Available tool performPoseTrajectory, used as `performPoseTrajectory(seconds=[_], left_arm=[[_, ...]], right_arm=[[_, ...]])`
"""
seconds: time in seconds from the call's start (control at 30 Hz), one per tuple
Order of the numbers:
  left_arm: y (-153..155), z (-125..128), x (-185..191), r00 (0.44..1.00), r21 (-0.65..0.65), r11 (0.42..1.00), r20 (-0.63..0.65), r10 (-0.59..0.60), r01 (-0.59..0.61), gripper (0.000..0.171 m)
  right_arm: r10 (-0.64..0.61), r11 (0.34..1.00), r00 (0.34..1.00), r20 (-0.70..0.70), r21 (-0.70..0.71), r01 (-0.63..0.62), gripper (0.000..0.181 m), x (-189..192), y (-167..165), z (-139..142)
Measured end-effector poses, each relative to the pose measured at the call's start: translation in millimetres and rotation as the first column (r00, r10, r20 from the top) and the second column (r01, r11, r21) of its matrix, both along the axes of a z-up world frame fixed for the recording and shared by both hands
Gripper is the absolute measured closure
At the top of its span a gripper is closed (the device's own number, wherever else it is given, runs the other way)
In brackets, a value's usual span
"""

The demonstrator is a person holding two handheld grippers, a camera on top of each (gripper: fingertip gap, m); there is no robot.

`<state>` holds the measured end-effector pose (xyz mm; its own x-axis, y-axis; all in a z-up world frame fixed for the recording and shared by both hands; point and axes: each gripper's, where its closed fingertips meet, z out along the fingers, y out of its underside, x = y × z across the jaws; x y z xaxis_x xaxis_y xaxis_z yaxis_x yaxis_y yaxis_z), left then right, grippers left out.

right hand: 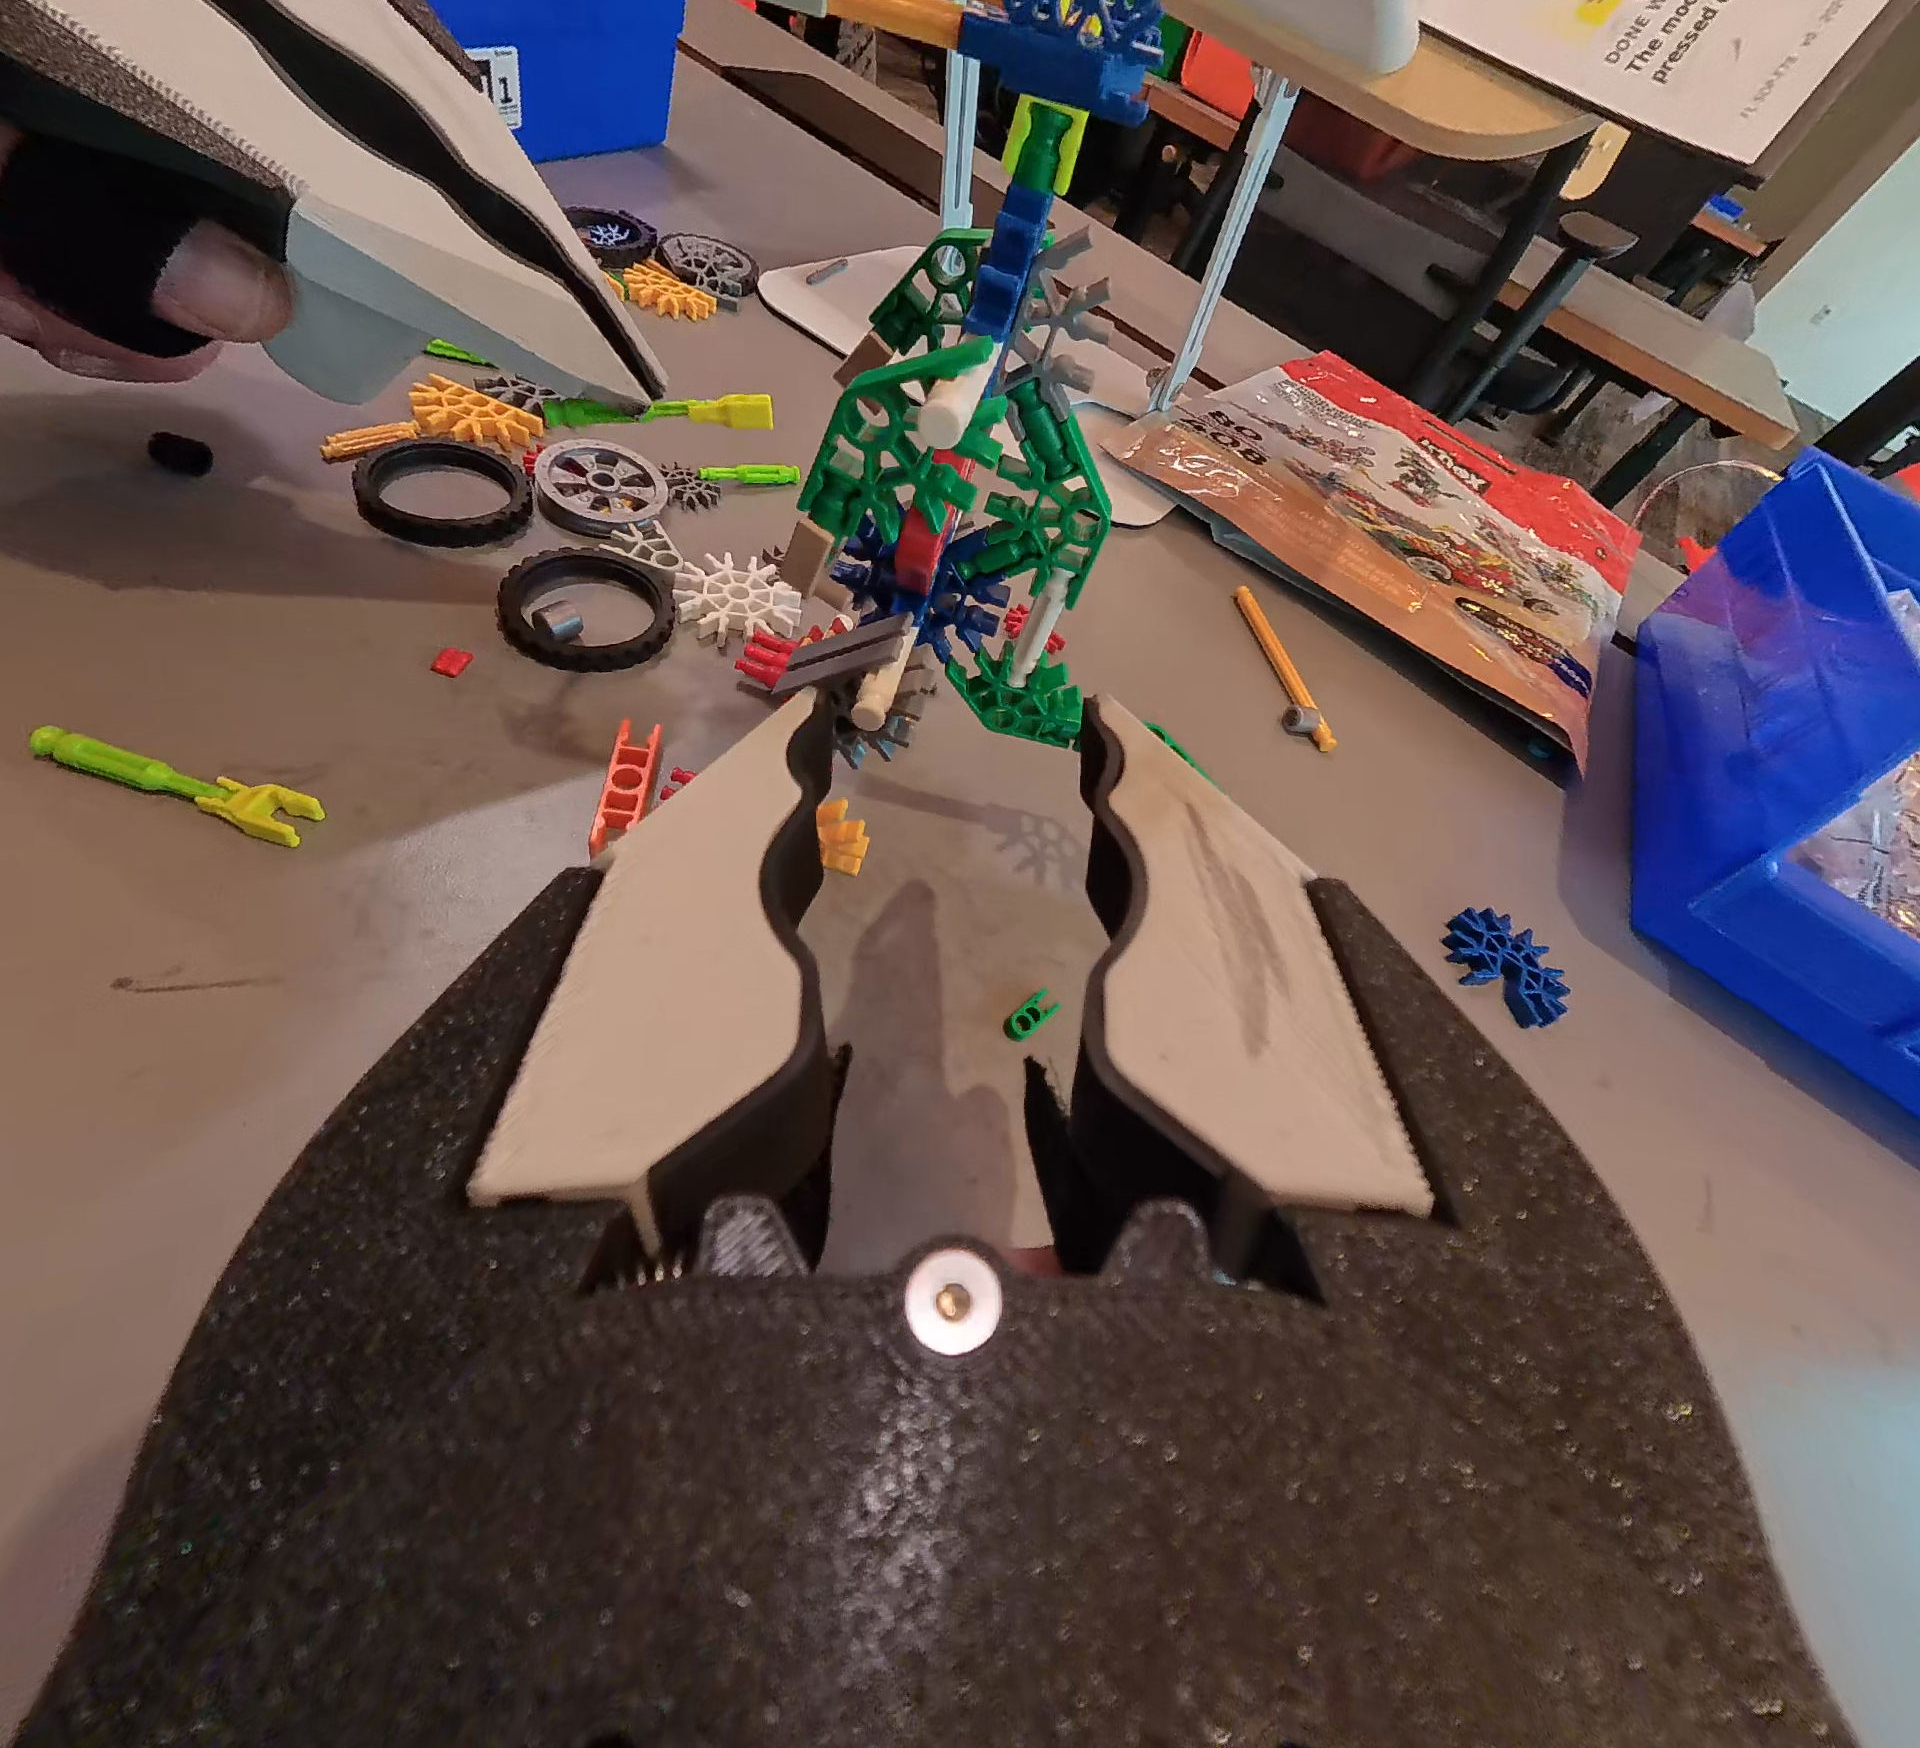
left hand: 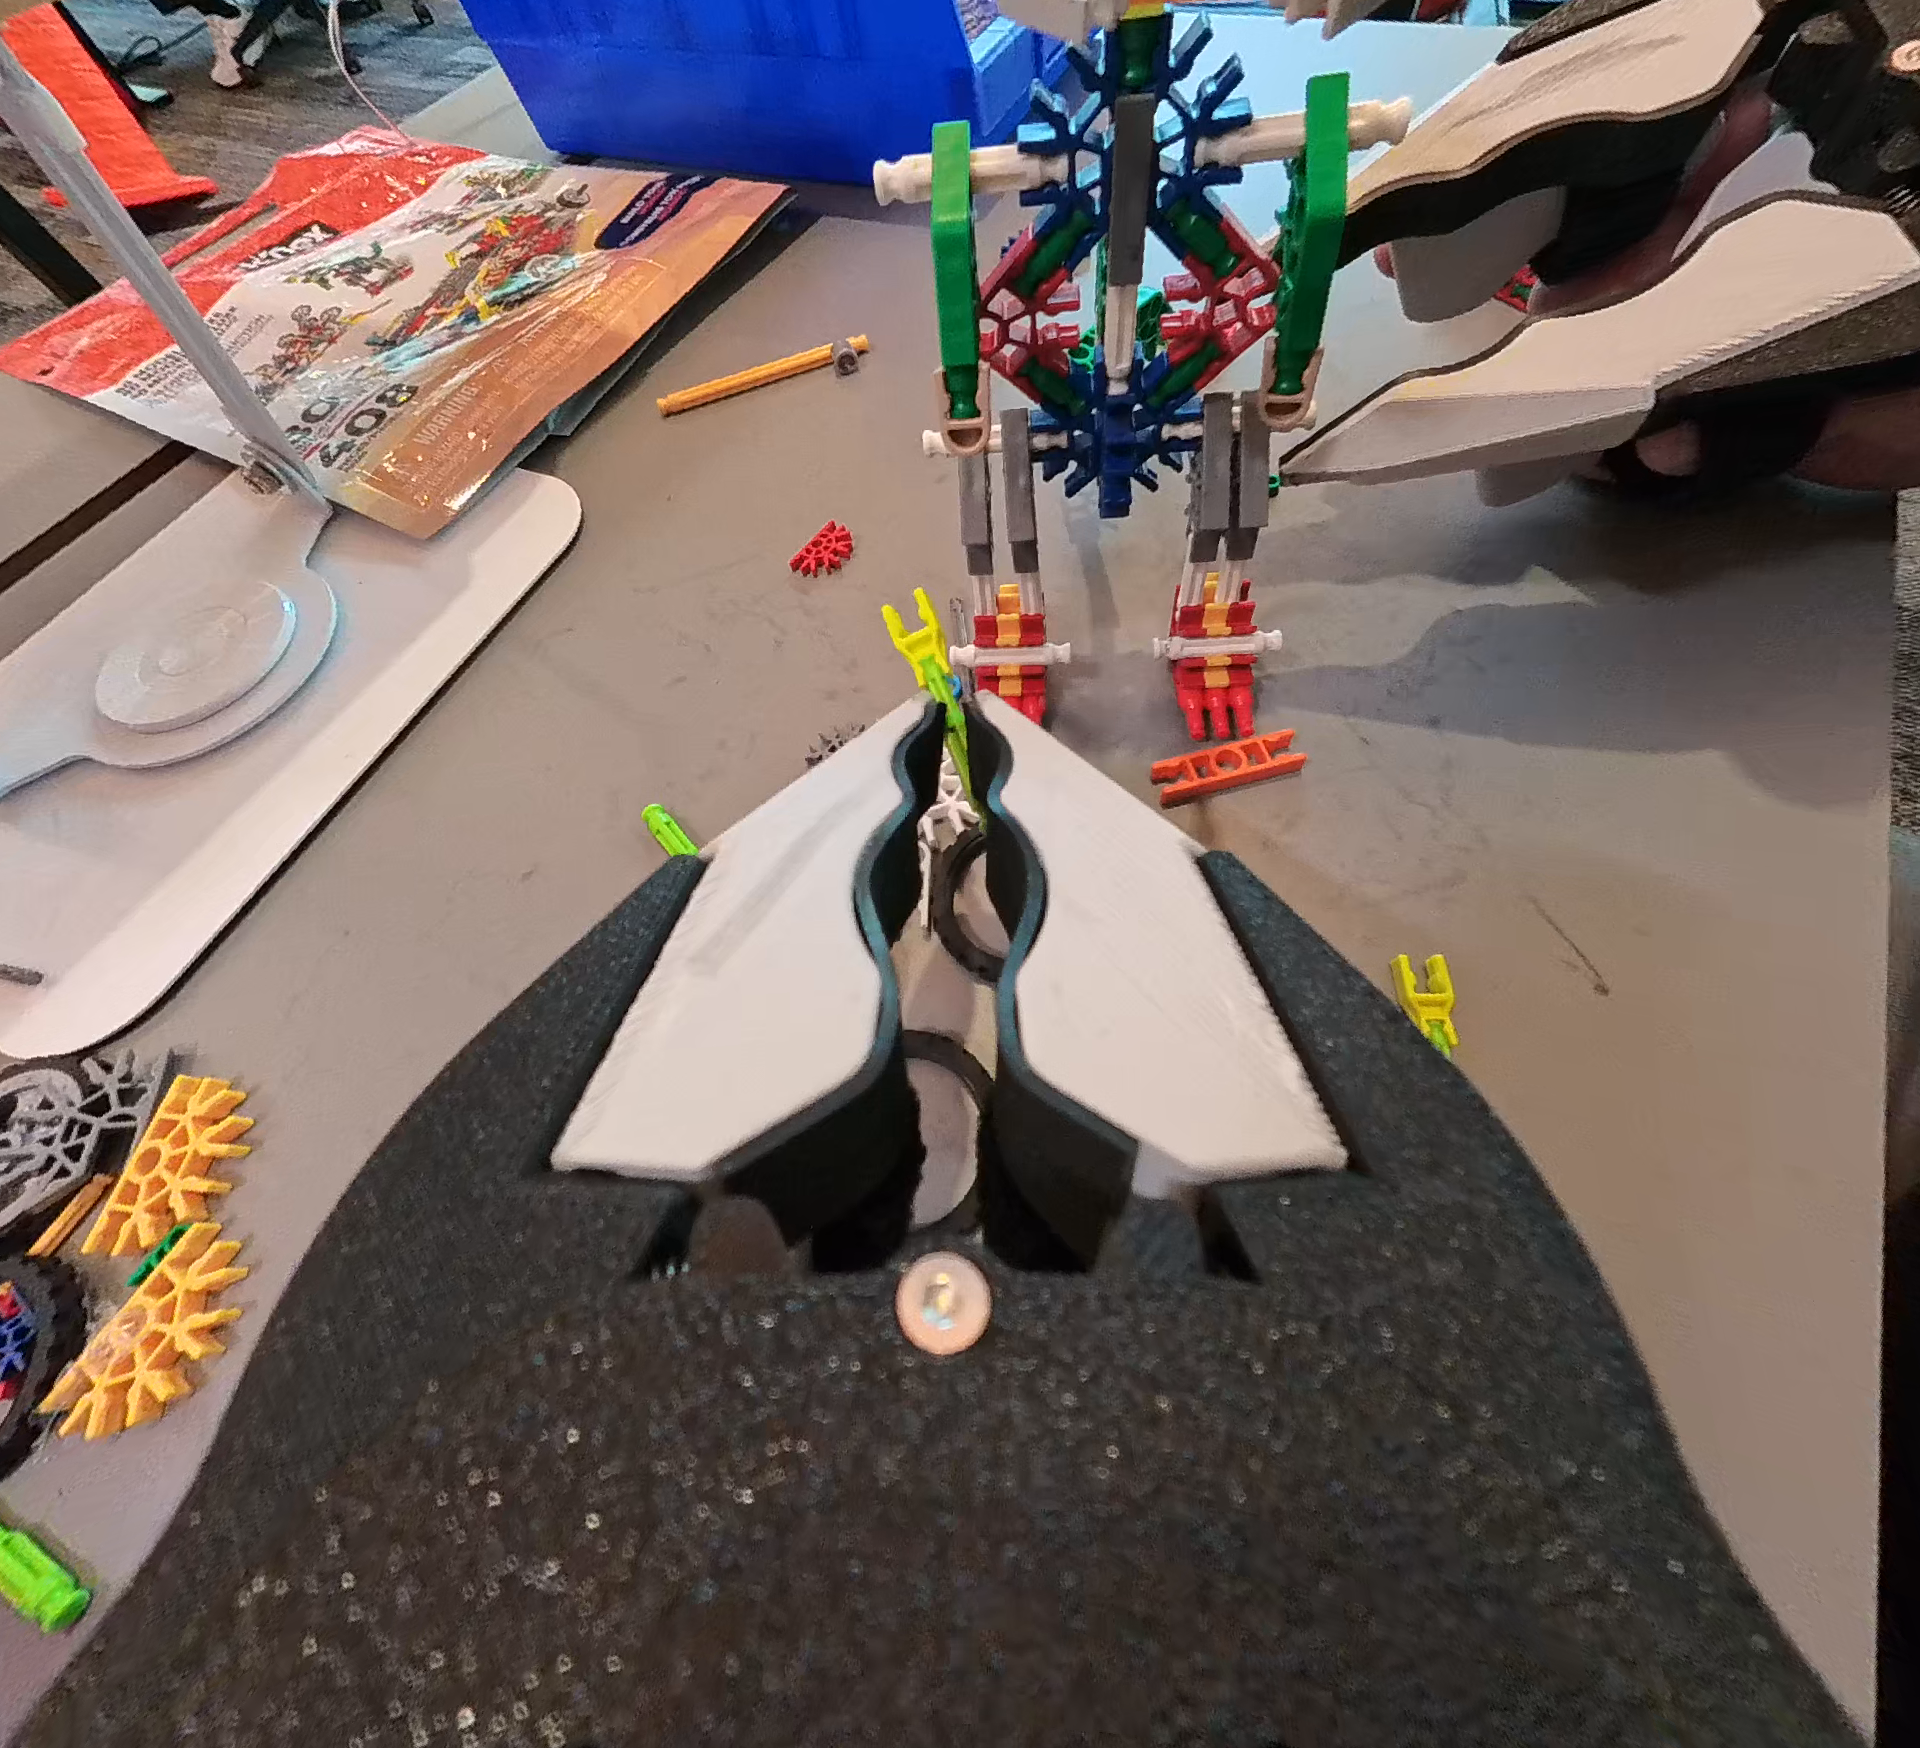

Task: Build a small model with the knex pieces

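so the toy figure [left hand: 1117, 327] looks mostly built already: two red feet, grey legs, blue and red body, green arms and an orange frame up top, standing upright around the middle of the tabletop [left hand: 1558, 867], long axis straight up. Plenty is loose around it though, like tyres [right hand: 442, 493], a white snowflake piece [right hand: 740, 599] and an orange ladder bit [left hand: 1226, 763]. The left tongs [left hand: 951, 711] are squeezed shut on a yellow-green rod [left hand: 920, 638], which lies roughly level along the fingers, its yellow forked end poking out toward the figure's foot, just short of it. The right tongs [right hand: 945, 722] are wide open and holding nothing, one finger either side of the figure's lower half; can't tell if they touch it
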<state>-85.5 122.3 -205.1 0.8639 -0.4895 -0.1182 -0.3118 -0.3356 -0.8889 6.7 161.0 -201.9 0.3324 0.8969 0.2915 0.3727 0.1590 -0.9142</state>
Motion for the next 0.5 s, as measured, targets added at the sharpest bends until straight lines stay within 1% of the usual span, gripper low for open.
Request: performPoseTrajectory(seconds=[0.5], left_arm=[[-0.6,-0.3,1.1,1.000,0.003,1.000,-0.011,-0.003,0.003,0.170]], right_arm=[[-0.002,1.000,1.000,0.017,0.004,0.002,0.135,-1.2,0.3,-2.5]])
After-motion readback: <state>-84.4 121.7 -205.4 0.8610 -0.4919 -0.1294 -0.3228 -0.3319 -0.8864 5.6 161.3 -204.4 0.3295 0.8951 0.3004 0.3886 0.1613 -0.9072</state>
